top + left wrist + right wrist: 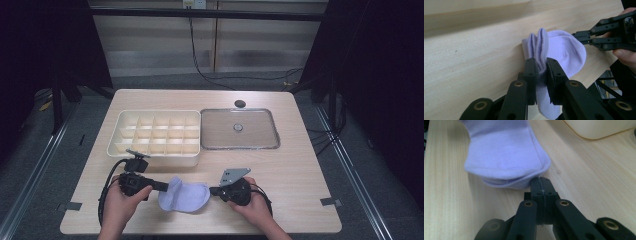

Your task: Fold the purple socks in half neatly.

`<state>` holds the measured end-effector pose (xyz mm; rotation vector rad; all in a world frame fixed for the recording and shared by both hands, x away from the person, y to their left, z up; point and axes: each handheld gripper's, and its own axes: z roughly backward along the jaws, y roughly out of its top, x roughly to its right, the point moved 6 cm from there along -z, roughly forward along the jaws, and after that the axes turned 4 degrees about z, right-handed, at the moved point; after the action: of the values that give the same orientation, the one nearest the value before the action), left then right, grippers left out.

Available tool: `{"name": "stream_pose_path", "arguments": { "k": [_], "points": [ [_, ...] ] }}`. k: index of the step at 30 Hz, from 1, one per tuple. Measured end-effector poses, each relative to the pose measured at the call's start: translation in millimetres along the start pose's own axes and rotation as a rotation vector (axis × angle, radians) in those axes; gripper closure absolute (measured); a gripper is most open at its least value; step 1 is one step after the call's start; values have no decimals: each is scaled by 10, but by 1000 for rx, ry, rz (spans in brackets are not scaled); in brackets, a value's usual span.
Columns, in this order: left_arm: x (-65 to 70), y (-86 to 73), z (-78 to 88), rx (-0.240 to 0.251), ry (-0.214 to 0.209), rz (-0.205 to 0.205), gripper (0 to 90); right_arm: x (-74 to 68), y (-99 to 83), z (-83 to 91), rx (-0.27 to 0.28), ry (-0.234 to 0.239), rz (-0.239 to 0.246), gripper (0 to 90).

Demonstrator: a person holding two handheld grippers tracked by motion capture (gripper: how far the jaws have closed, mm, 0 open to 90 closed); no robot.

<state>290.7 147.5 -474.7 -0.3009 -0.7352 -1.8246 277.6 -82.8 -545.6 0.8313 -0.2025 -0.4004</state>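
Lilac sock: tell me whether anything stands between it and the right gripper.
Nothing visible does. The right gripper has its fingers shut together, with the tips right at the folded edge of the lilac sock, on bare table. The left gripper already pinches the sock's other end.

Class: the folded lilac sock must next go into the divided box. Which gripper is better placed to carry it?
Left. The left gripper is already clamped on the lilac sock, near the divided box. The right gripper is shut, merely at the sock's edge.
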Motion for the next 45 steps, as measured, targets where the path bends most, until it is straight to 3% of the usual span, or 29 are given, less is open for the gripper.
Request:
{"name": "stream_pose_path", "arguments": {
  "k": [12, 13, 14, 17, 20, 23, 24, 26, 29, 30, 45],
  "points": [
    [88, 81, -32, -14, 18, -32, 794, -33, 3, 0, -3, 8, 14, 900],
    [112, 88, -45, -3, 13, -15, 793, -34, 3, 0, -3, 8, 15, 900],
    [110, 90, -45, -14, 16, -36, 793, -37, 4, 0, -2, 7, 12, 900],
    [143, 99, -68, -10, 16, -19, 793, -47, 4, 0, -4, 10, 10, 900],
    [154, 105, -72, -26, 20, -43, 793, -54, 7, -3, -2, 12, 16, 900],
    [191, 123, -93, -15, 18, -30, 793, -63, 11, -9, 3, 12, 20, 900],
    [180, 122, -89, -30, 24, -54, 793, -64, 11, -10, 4, 12, 20, 900],
    [203, 134, -108, -16, 17, -30, 794, -64, 10, -9, 6, 14, 19, 900],
    [193, 135, -110, -30, 27, -54, 793, -70, 9, -8, 6, 15, 17, 900],
    [210, 141, -123, -15, 26, -32, 793, -70, 9, -8, 6, 15, 17, 900],
    [270, 153, -190, -45, 34, -66, 793, -86, 8, -12, 9, 16, 15, 900]
  ]
}}
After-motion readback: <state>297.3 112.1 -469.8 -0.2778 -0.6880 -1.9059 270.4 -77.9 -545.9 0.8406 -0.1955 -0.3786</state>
